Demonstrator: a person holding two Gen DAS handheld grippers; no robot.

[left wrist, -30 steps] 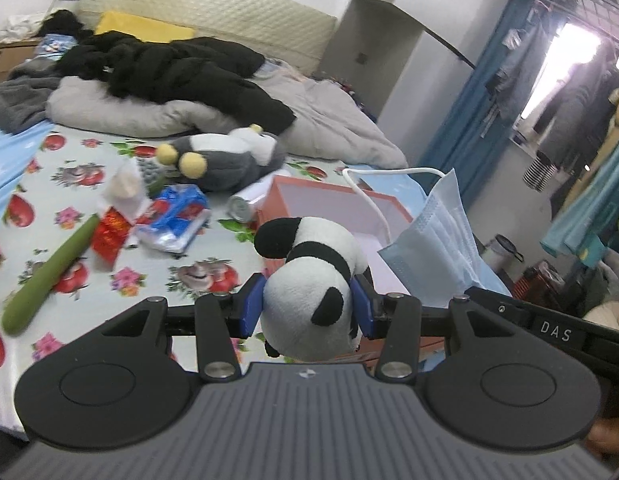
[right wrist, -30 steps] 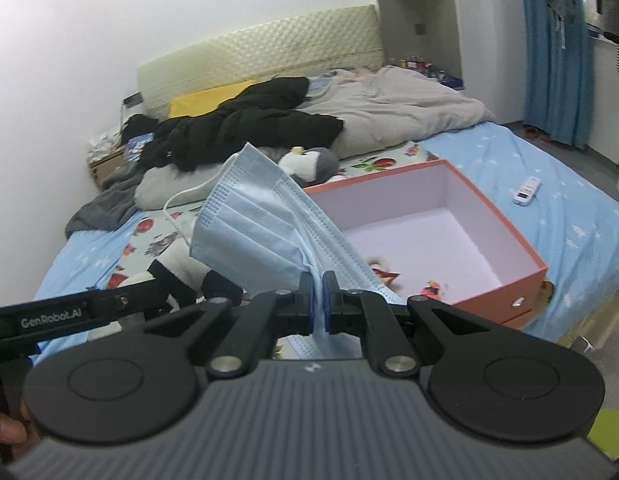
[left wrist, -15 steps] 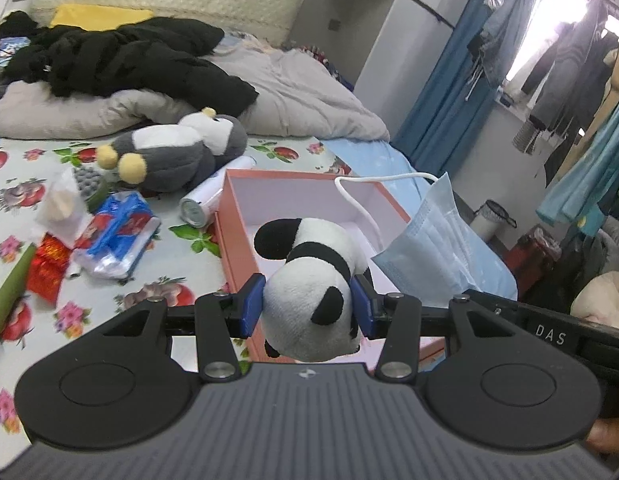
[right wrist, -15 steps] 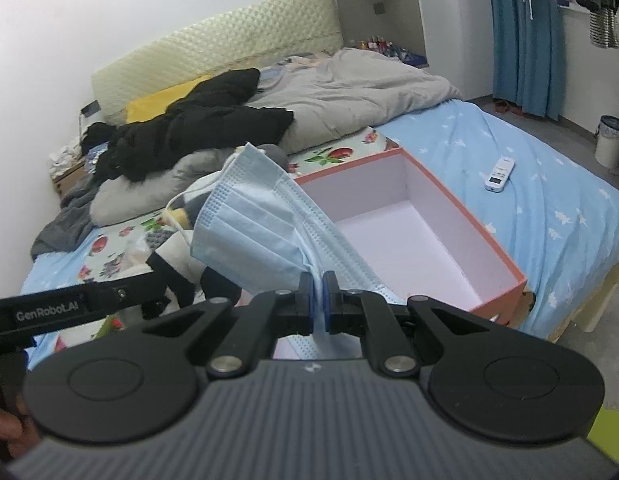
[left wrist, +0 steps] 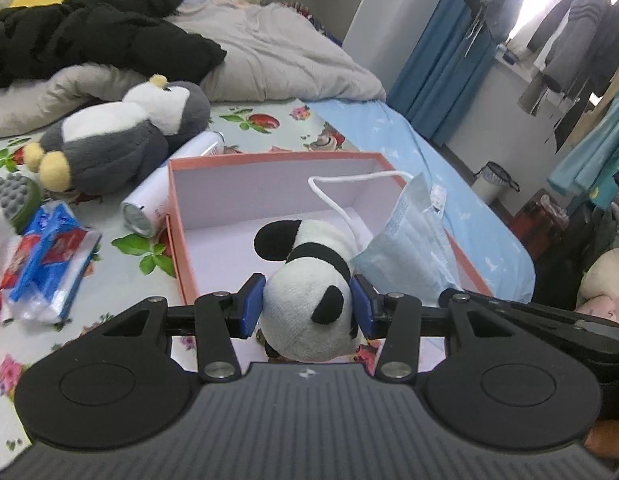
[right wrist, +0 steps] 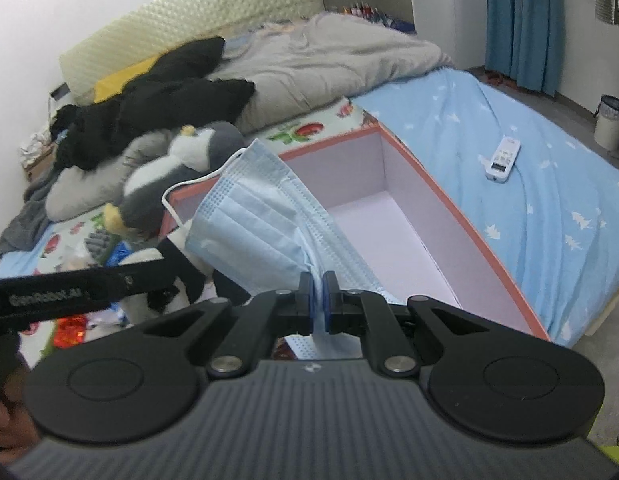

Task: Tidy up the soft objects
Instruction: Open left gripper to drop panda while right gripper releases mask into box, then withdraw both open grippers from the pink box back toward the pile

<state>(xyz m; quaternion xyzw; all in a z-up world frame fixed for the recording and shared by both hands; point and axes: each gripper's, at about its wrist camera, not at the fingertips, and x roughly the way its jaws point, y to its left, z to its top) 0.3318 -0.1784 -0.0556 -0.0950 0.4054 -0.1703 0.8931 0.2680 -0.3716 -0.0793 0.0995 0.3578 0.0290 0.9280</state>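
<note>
Left tool (left wrist: 308, 306): jaws about half open, blue pads pressed into both sides of the panda (left wrist: 309, 292); the grip is firm.
Panda: sits squarely between the left tool's fingers, head toward the camera, one black limb sticking out forward over the box (left wrist: 269, 184).
Right tool (right wrist: 318, 304): jaws nearly closed, pinching a fold of the mask (right wrist: 261, 232).
Mask: light blue, fans up and to the left from the right tool's fingertips; its white ear loop (right wrist: 189, 184) hangs out past the far-left box corner. In the left wrist view it hangs just right of the panda, over the box's right side.
Box: orange outside, pale lilac inside, open on top, lying on the bed (right wrist: 529, 184); nothing shows on the part of its floor in view. Both tools hover over its near end.
Penguin (left wrist: 117, 136): grey and white plush lying on the bed just beyond the box's far-left corner.
Can (left wrist: 157, 196): white, on its side, against the box's left wall.
Packets (left wrist: 49, 256): blue and red wrappers left of the box, apart from it.
Remote (right wrist: 503, 158): white, on the blue sheet right of the box.
</note>
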